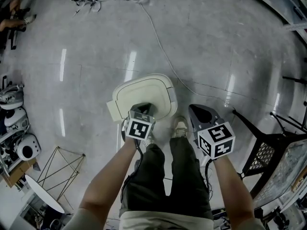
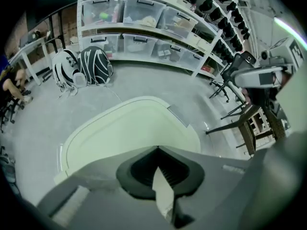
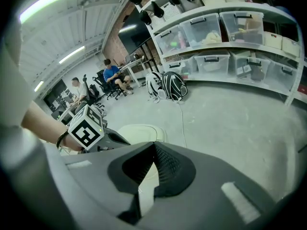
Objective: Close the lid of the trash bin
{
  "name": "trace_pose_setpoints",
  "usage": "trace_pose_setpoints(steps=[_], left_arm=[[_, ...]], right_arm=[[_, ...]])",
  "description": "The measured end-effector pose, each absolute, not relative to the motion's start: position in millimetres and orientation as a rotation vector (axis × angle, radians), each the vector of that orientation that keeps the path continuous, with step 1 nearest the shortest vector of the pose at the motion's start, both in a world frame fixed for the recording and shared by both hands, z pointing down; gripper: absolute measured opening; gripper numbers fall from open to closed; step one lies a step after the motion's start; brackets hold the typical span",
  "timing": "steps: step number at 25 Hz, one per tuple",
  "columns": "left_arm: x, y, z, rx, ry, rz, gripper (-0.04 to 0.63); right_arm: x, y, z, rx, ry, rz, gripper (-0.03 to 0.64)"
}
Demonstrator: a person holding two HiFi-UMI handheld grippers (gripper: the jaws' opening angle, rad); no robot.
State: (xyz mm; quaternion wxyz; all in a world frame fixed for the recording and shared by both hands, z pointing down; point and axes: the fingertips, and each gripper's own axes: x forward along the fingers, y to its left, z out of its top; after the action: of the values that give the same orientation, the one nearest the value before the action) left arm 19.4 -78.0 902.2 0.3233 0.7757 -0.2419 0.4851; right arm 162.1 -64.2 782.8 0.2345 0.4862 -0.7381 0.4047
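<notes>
A cream trash bin [image 1: 144, 95] stands on the grey floor just in front of the person's feet, and its lid [image 2: 129, 133] lies flat down on it. My left gripper [image 1: 143, 109] hangs over the bin's near edge, jaws together with nothing between them. My right gripper [image 1: 201, 112] is to the right of the bin, above bare floor beside a shoe [image 1: 180, 127], also shut and empty. The right gripper view shows the bin [image 3: 139, 130] low at centre, with the left gripper's marker cube [image 3: 87, 131] beside it.
A white cable [image 1: 163, 51] runs across the floor beyond the bin. A black chair frame [image 1: 264, 147] stands at right, a gold wire stand [image 1: 60, 169] at lower left. Backpacks [image 2: 81, 66] lie below shelves of plastic boxes [image 2: 144, 18]. People sit at desks [image 3: 112, 73] far off.
</notes>
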Motion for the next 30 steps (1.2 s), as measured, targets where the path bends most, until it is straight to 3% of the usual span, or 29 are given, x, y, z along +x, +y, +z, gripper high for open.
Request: trace_pose_setpoints(steps=[8, 18, 30], left_arm=[[14.4, -70.8, 827.0, 2.178, -0.607, 1.260, 0.003], [-29.3, -119.8, 606.7, 2.364, -0.879, 0.974, 0.003], [-86.9, -91.4, 336.8, 2.575, -1.130, 0.698, 0.003]], right_arm=[[146.6, -72.9, 707.1, 1.318, -2.095, 1.027, 0.003], [121.4, -85.1, 524.4, 1.359, -2.250, 0.826, 0.003], [72.5, -54.8, 280.4, 1.324, -2.554, 0.515, 0.003]])
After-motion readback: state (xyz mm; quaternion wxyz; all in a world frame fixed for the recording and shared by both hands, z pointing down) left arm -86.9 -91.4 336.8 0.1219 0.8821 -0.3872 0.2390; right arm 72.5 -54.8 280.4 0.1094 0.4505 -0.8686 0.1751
